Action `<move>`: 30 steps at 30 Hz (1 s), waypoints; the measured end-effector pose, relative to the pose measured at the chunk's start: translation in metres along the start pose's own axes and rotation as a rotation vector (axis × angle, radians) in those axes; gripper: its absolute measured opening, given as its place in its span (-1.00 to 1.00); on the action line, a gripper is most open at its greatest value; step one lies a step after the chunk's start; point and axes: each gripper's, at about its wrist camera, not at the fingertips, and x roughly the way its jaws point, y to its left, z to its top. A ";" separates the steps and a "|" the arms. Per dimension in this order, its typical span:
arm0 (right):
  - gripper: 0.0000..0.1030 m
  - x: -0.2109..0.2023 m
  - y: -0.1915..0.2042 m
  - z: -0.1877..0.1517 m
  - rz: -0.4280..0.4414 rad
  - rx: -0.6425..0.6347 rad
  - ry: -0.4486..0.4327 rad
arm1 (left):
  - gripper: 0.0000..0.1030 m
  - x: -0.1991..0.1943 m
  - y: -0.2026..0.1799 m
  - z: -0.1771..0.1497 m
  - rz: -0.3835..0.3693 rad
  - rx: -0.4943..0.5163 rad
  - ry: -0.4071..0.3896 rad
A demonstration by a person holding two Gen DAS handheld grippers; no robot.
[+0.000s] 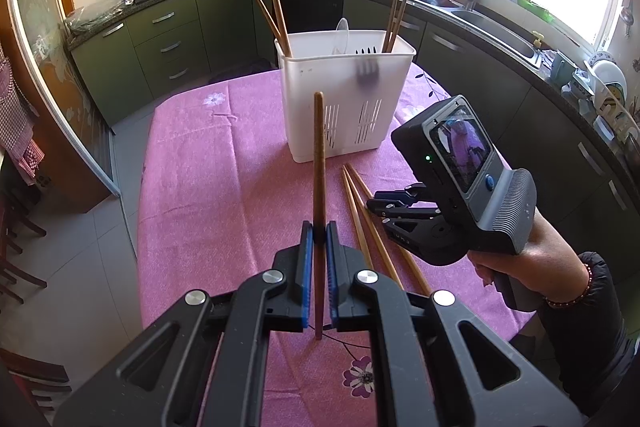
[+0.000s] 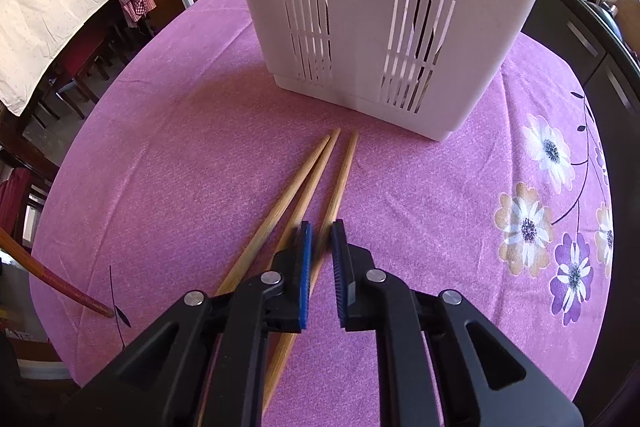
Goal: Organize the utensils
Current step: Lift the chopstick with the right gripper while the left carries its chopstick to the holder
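Observation:
My left gripper (image 1: 319, 233) is shut on a dark brown chopstick (image 1: 319, 163), held upright with its lower tip near the pink tablecloth. Its tip also shows at the left in the right wrist view (image 2: 52, 277). A white slotted utensil holder (image 1: 344, 95) stands on the table with brown chopsticks, a fork and a spoon in it. Three light bamboo chopsticks (image 2: 316, 179) lie on the cloth in front of the holder (image 2: 384, 3). My right gripper (image 2: 320, 227) is open, jaws a small gap apart, low over the rightmost bamboo chopstick. It also shows in the left wrist view (image 1: 384, 201).
The pink flowered tablecloth (image 2: 168, 155) covers a round table. Green kitchen cabinets (image 1: 168, 35), a stove with a wok and a sink counter lie beyond. Dark chairs (image 2: 72, 75) stand at the table's left side.

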 end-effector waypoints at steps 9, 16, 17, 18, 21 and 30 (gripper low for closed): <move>-0.86 -0.060 -0.016 -0.006 0.029 0.039 -0.159 | -0.87 0.000 -0.001 -0.001 0.001 0.001 0.000; -0.86 -0.150 -0.022 -0.030 0.014 0.032 -0.365 | -0.87 -0.001 -0.001 -0.001 0.002 0.001 0.000; -0.86 -0.159 -0.024 -0.036 0.008 0.031 -0.384 | -0.87 -0.001 -0.001 -0.001 0.001 0.002 -0.001; -0.86 -0.167 -0.024 -0.041 0.004 0.029 -0.397 | -0.87 -0.001 -0.001 -0.002 0.002 0.004 -0.001; -0.86 -0.185 -0.025 -0.060 -0.008 0.025 -0.424 | -0.87 -0.003 -0.001 -0.003 0.002 0.007 -0.003; -0.86 -0.210 -0.030 -0.097 -0.003 0.042 -0.457 | -0.87 -0.013 -0.005 -0.008 0.005 0.017 -0.018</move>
